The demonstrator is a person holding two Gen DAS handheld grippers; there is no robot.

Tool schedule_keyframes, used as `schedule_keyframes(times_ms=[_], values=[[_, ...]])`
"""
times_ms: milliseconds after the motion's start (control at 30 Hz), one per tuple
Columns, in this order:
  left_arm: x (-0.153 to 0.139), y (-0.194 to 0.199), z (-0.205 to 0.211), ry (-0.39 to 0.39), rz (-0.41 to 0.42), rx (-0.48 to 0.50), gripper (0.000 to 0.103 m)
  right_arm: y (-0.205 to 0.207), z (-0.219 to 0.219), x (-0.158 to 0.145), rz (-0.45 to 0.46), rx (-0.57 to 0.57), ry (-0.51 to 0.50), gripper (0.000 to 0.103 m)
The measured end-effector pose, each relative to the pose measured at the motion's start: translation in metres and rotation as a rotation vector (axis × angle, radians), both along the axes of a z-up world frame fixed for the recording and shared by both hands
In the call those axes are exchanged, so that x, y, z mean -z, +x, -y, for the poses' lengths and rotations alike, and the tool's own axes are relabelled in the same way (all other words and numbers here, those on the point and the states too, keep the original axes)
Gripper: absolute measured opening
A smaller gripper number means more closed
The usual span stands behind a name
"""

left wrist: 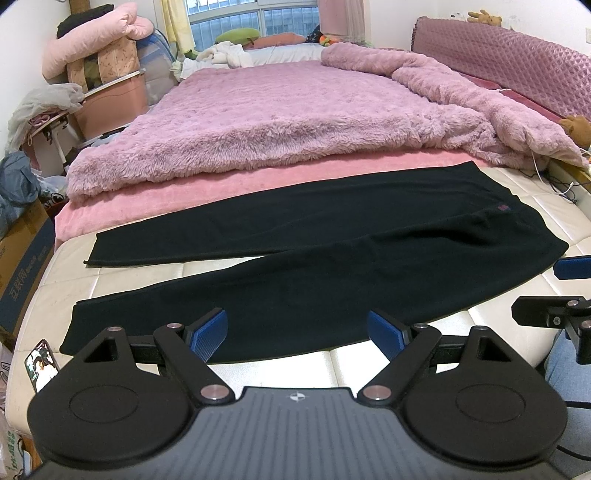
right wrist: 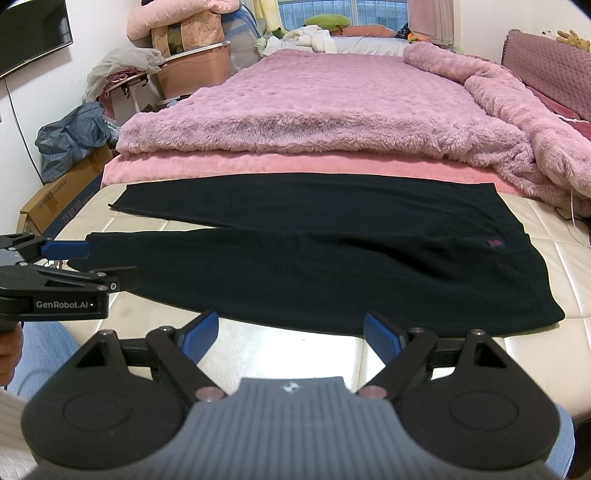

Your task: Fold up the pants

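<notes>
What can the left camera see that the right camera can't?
Only the left wrist view shows the photo card at the near left corner of the bed and the brown teddy bear at the far right.

Only the right wrist view shows the dark TV screen on the wall and the words GenRobot.AI on the side of the left gripper.

Both show the black pants spread flat with the legs apart, the fluffy pink blanket, the window, and the right gripper, open, holding nothing.

Matt black cloth pants (left wrist: pixel 295 258) lie on a glossy, quilted cream mattress (left wrist: pixel 266 369); the far blanket (left wrist: pixel 288 110) is shaggy pink plush.
</notes>
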State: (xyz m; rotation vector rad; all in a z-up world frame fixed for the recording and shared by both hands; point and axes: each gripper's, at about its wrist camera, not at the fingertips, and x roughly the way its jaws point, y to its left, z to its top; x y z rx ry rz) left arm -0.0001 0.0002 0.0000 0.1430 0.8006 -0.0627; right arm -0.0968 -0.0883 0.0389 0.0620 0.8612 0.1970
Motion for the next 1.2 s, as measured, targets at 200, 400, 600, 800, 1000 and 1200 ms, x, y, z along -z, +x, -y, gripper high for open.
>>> schedule_keyframes(times_ms=[200,400,600,800,1000,1200], values=[[0.0,0.0,0.0,0.0,0.0,-0.001,0.1,0.0,0.0,0.0,0.001,0.0,0.001,0.082],[0.0,0.0,0.0,0.0,0.001,0.0,0.1,0.0,-0.001,0.0,-0.001,0.0,0.002,0.082],[0.0,0.0,0.0,-0.001,0.001,-0.001,0.1,-0.001,-0.002,0.001,-0.001,0.0,0.003,0.082],[0.0,0.0,0.0,-0.003,0.0,-0.001,0.1,-0.001,-0.002,0.0,-0.003,-0.001,0.004,0.082],[0.007,0.005,0.007,0.008,0.008,-0.002,0.092,0.001,-0.002,-0.004,0.0,-0.001,-0.002,0.082],[0.006,0.013,-0.001,0.017,0.044,0.022,0.089,0.009,0.013,0.001,0.099,0.007,-0.03,0.082]])
